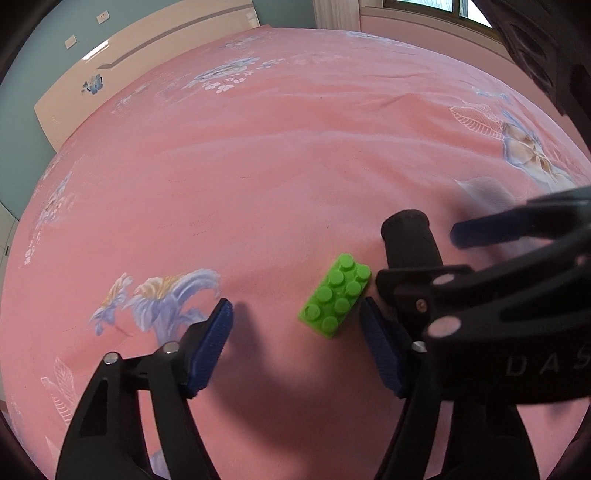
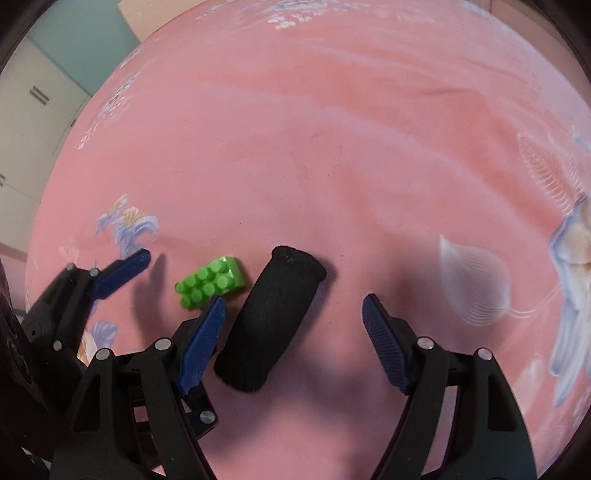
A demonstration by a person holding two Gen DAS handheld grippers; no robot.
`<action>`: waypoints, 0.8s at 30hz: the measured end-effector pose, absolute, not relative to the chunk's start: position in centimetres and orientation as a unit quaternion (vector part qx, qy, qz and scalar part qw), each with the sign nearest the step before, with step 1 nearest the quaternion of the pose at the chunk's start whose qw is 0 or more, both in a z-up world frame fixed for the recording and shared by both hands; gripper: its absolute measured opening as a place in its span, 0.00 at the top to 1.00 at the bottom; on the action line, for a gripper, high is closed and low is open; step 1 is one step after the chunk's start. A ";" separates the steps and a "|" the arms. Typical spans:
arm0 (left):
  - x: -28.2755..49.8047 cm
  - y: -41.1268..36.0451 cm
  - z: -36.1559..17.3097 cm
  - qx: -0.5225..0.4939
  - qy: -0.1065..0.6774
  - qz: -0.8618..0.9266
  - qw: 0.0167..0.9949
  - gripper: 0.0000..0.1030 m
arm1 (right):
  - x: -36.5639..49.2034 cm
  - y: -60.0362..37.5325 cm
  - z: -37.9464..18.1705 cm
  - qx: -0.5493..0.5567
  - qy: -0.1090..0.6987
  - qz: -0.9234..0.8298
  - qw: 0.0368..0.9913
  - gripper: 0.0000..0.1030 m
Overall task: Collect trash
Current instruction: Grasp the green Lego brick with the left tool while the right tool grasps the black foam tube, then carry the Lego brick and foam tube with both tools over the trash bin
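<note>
A green toy brick [image 1: 335,295] lies on the pink bedspread [image 1: 258,177], between the fingers of my open left gripper [image 1: 297,325], close to its right finger. A black foam cylinder [image 2: 271,317] lies just right of the brick [image 2: 210,282], between the fingers of my open right gripper [image 2: 293,314], nearer its left finger. The cylinder [image 1: 410,240] also shows in the left wrist view, partly hidden behind the right gripper's body. Both grippers are low over the bed and empty.
The two grippers stand side by side and nearly touch; the left gripper's fingers [image 2: 122,271] show at the left of the right wrist view. A headboard [image 1: 122,62], teal wall and window [image 1: 436,7] lie beyond the bed.
</note>
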State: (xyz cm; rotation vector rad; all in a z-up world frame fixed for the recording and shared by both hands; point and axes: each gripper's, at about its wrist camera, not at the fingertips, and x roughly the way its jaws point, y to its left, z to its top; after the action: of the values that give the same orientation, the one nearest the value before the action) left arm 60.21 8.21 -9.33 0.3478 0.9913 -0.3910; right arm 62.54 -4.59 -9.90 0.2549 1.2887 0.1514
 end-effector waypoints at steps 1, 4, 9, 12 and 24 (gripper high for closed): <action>60.5 8.1 -9.5 0.157 0.471 -0.188 0.847 0.38 | 62.7 -4.6 -10.1 0.119 0.599 0.069 0.789 0.31; 61.1 7.7 -9.8 0.141 0.472 -0.187 0.850 0.45 | 63.2 -4.2 -10.6 0.105 0.593 0.066 0.795 0.40; 61.6 7.4 -10.3 0.108 0.482 -0.184 0.849 0.74 | 64.0 -3.3 -11.0 0.092 0.593 0.081 0.796 0.52; 61.3 7.3 -10.1 0.107 0.486 -0.173 0.850 0.76 | 63.7 -3.3 -10.5 0.080 0.587 0.094 0.800 0.54; 57.1 9.7 -6.0 0.094 0.490 -0.114 0.859 0.77 | 60.3 -4.5 -6.4 0.029 0.561 0.117 0.819 0.56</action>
State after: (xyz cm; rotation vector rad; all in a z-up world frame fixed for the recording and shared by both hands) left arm 57.09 9.66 -5.99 0.1968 1.0285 -0.2388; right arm 60.29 -4.47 -6.41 0.0621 1.1947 0.2497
